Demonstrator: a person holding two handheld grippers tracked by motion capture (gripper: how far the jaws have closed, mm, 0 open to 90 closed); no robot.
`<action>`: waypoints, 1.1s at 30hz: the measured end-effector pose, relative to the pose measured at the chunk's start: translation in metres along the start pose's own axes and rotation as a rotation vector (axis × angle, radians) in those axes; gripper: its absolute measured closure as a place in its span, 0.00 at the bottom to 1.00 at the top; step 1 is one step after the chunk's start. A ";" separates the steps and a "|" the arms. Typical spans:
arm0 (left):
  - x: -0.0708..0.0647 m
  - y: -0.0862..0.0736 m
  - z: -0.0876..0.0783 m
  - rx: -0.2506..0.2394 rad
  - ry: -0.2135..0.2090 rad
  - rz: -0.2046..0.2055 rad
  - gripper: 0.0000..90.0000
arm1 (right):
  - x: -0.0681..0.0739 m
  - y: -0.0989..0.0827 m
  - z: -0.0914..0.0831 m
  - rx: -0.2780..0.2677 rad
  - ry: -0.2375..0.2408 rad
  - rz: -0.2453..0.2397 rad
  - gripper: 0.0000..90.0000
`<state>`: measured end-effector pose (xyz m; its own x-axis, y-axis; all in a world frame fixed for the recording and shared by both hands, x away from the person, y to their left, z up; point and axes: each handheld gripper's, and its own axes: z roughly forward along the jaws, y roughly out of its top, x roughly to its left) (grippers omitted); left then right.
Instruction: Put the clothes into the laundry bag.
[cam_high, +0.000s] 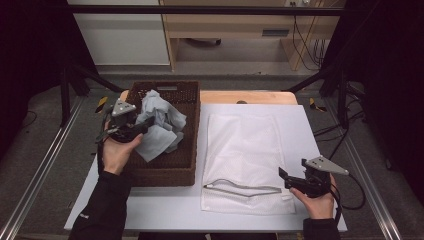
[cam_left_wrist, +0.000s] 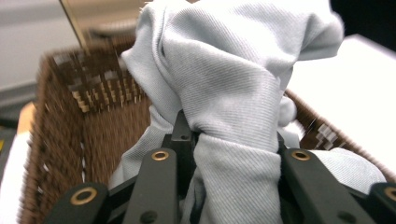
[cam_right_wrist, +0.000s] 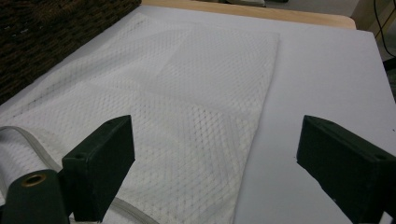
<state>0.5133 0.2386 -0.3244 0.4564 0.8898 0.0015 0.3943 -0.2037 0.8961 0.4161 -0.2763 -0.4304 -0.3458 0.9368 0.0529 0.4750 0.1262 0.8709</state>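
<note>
A crumpled light grey cloth (cam_high: 161, 125) hangs over the brown wicker basket (cam_high: 165, 176) at the left of the table. My left gripper (cam_high: 143, 128) is shut on it, lifted above the basket. In the left gripper view the bunched grey cloth (cam_left_wrist: 233, 84) is pinched between the black jaws of the left gripper (cam_left_wrist: 233, 147), with the basket (cam_left_wrist: 60, 140) below. A flat white mesh bag (cam_high: 245, 145) lies on the table's middle, its zipper (cam_high: 240, 190) nearest me. My right gripper (cam_high: 283, 178) rests open by the bag's near right corner. In the right gripper view the right gripper (cam_right_wrist: 215, 158) holds nothing, over the mesh bag (cam_right_wrist: 187, 102).
A white sheet (cam_high: 306, 125) covers the table, with a strip of wood (cam_high: 250, 96) at the far edge. Black frame legs and cables stand beyond both sides. Bare white surface lies right of the bag.
</note>
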 end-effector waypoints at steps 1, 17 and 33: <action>-0.001 0.006 -0.011 -0.044 -0.004 0.004 0.76 | 0.000 0.000 0.000 -0.003 -0.001 -0.001 0.13; -0.032 0.063 -0.070 -0.273 -0.049 0.049 0.76 | 0.001 0.003 -0.004 -0.023 0.005 -0.004 0.14; -0.070 0.104 -0.088 -0.364 -0.124 0.053 0.75 | 0.001 0.004 -0.008 -0.039 0.004 -0.005 0.14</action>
<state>0.4529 0.1910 -0.1921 0.5706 0.8210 0.0184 0.0691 -0.0704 0.9951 0.4112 -0.2776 -0.4235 -0.3511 0.9350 0.0502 0.4413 0.1180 0.8895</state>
